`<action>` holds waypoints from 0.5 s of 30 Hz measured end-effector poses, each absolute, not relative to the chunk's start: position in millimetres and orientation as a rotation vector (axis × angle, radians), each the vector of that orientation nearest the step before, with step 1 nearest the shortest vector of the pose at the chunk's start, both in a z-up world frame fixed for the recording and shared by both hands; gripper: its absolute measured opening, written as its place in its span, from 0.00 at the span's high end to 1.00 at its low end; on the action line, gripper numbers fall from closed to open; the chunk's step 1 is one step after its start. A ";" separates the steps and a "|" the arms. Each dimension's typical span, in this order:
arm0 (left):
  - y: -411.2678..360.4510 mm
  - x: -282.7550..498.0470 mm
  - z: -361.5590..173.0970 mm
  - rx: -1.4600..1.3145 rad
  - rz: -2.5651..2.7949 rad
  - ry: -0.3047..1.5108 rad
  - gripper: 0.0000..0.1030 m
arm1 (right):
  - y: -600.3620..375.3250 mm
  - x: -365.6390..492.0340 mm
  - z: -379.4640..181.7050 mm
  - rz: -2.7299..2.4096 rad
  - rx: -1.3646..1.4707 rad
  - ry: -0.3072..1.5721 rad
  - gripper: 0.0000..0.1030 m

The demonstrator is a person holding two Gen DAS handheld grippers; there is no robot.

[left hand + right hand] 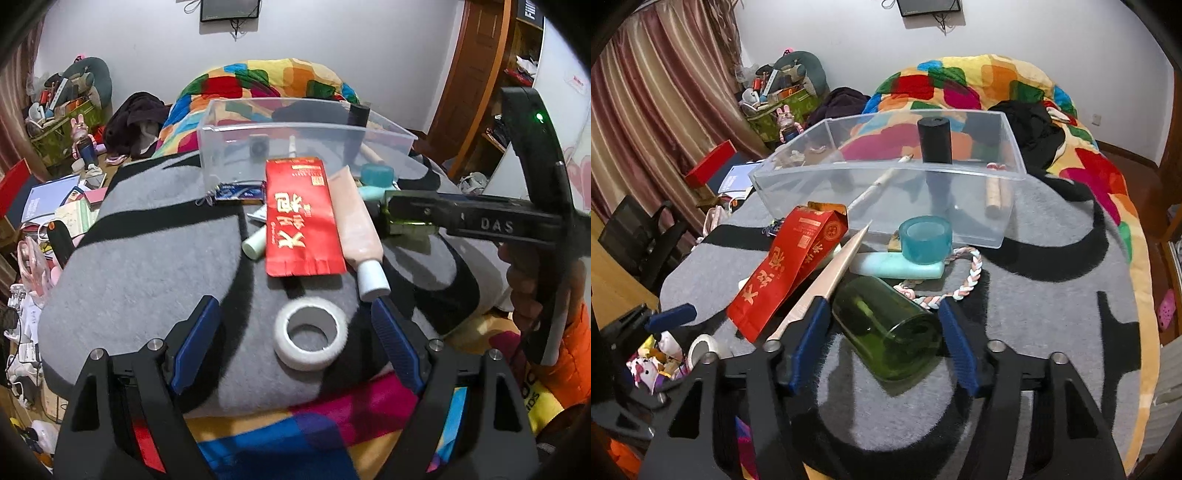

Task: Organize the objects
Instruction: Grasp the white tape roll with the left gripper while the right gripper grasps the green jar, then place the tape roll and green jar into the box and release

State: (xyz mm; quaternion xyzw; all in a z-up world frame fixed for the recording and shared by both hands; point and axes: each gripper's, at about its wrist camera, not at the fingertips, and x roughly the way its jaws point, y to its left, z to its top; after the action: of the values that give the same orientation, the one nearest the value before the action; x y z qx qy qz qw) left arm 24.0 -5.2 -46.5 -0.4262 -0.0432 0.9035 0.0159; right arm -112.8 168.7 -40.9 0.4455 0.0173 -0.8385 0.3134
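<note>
A clear plastic bin stands on the grey and black blanket and holds a black cylinder, a white stick and a wooden roll. In front lie a red packet, a pink tube, a teal tape ring and a mint tube. My left gripper is open around a white tape roll lying flat. My right gripper is open around a green glass bottle lying on its side; it also shows in the left wrist view.
A braided rope lies right of the bottle. A colourful quilt is piled behind the bin. Clutter, a red box and papers fill the left side by the curtain. A chair stands at left.
</note>
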 end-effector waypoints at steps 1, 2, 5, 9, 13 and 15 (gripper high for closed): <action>-4.5 23.2 -47.0 -1.328 2.808 -0.134 0.23 | 169.2 -113.5 -42.5 -2.197 1.181 0.029 0.49; -3.9 22.9 -48.7 -1.335 2.808 -0.132 0.28 | 169.5 -114.0 -43.2 -2.190 1.185 0.019 0.50; -4.7 20.3 -52.6 -1.351 2.799 -0.154 0.41 | 168.4 -114.2 -45.8 -2.181 1.191 0.017 0.50; -10.2 20.7 -54.5 -1.342 2.774 -0.231 0.63 | 166.8 -110.1 -45.6 -2.191 1.168 0.039 0.53; -14.1 24.5 -50.1 -1.318 2.793 -0.255 0.63 | 169.6 -104.5 -41.6 -2.190 1.153 0.035 0.57; -17.8 25.1 -47.9 -1.310 2.794 -0.275 0.63 | 173.6 -101.6 -38.0 -2.191 1.147 0.026 0.62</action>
State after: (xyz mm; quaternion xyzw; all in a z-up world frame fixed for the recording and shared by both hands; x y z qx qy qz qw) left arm 25.1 -17.8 -47.9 -0.4226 -0.0889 0.9017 0.0216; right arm -101.6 173.6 -38.0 0.4379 0.0101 -0.8370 0.3280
